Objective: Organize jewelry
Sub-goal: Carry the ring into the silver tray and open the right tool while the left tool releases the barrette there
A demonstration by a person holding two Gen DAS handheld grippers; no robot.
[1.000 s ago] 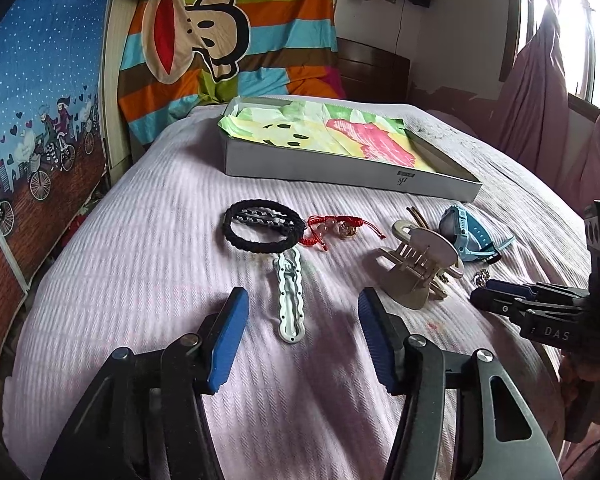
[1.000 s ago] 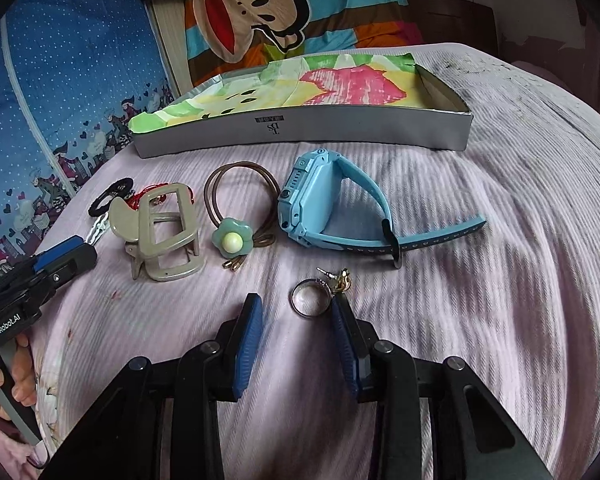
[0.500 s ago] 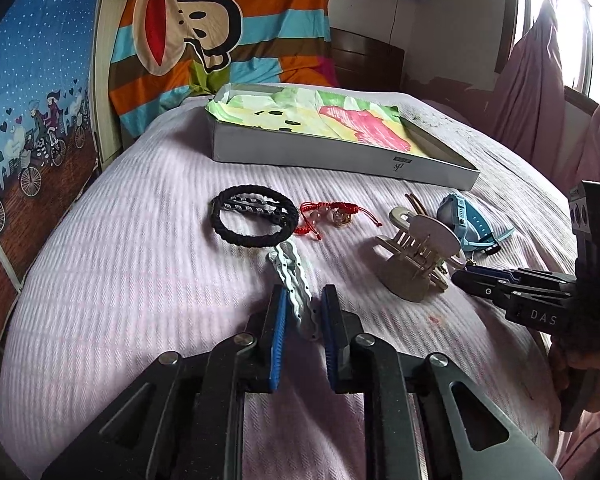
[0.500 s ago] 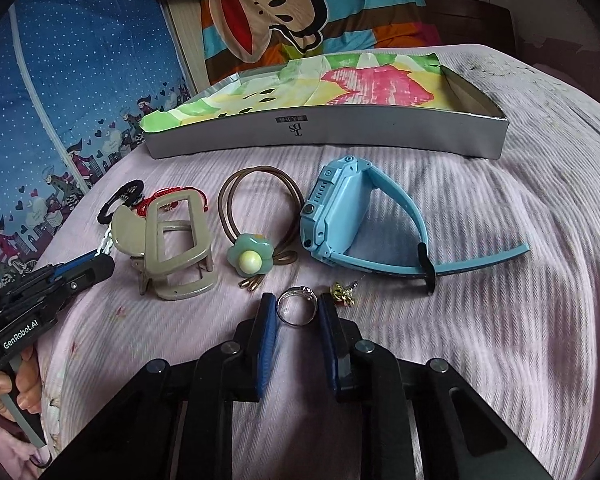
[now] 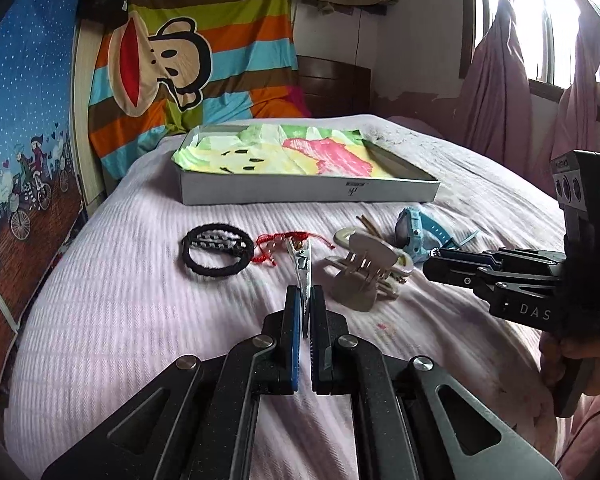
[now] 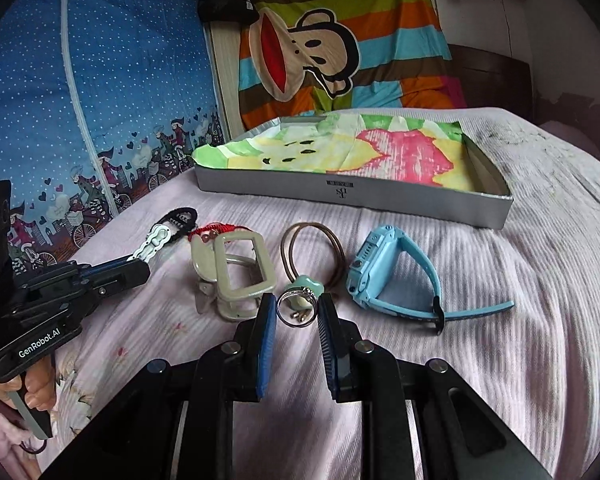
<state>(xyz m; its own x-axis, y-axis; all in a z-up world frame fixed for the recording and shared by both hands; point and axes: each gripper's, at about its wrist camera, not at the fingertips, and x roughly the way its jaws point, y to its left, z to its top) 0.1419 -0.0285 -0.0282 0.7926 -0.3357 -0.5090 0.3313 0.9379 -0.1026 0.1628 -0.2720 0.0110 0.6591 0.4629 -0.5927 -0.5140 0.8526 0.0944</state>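
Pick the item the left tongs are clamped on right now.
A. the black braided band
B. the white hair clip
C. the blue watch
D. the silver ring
B: in the left wrist view the left tongs are pinched on the end of the white hair clip, lifted edge-on, while the black braided band lies apart on the bedspread.

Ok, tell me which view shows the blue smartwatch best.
The right wrist view: the blue plastic smartwatch lies in full sight on the bed, case and both straps clear. In the left wrist view only part of it peeks out behind the beige plastic claw hair clip.
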